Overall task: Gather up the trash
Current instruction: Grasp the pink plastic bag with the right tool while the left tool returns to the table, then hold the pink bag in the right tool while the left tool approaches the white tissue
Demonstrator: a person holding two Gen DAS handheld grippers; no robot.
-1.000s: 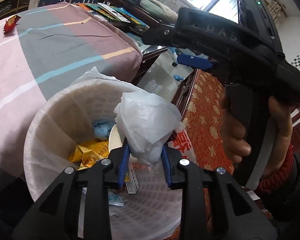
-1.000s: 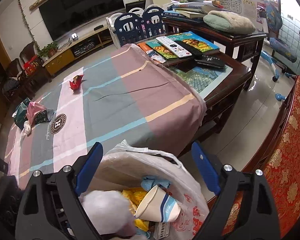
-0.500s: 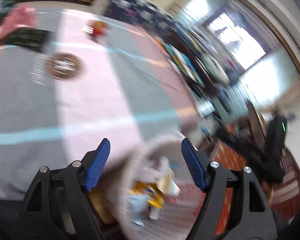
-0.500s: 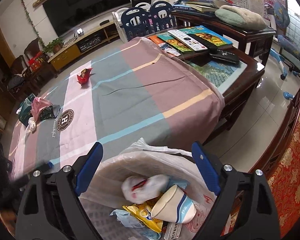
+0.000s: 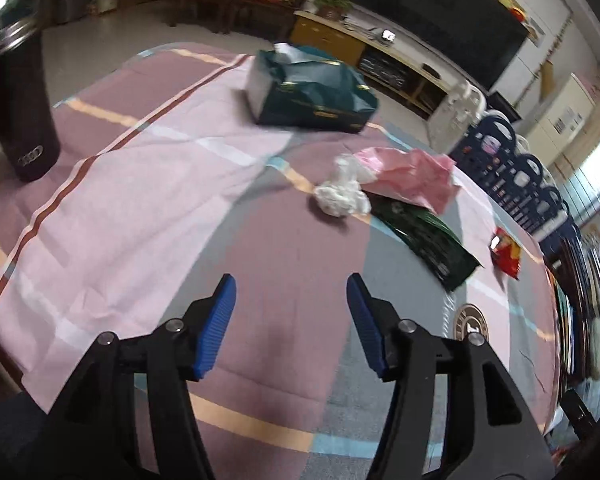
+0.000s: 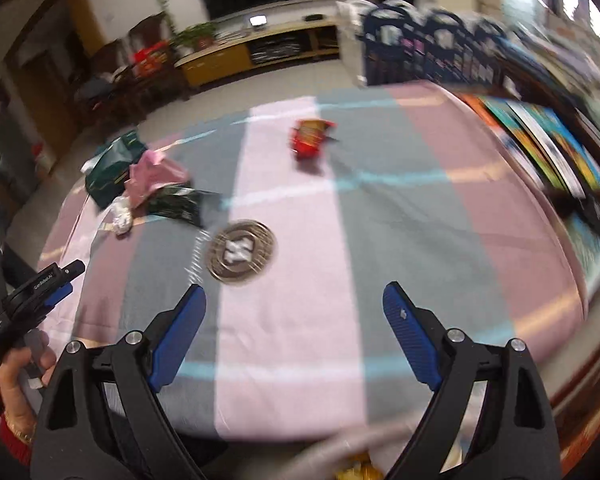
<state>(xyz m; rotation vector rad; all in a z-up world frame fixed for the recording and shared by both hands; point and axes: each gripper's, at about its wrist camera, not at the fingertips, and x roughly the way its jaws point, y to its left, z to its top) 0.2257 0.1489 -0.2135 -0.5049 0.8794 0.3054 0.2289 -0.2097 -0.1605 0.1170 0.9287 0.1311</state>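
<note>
Left gripper (image 5: 291, 286) released (empty), right gripper (image 6: 294, 294) released, crumpled tissue (image 5: 341, 197) mid-table, red wrapper (image 6: 311, 137) toward far edge.

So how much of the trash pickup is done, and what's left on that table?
Some is done: a bag at the near table edge already holds a yellow wrapper, blurred. Nothing is in hand: the left gripper and right gripper are both open and empty. Left on the cloth: a crumpled white tissue, pink paper, a dark green packet and a red snack wrapper.
</note>
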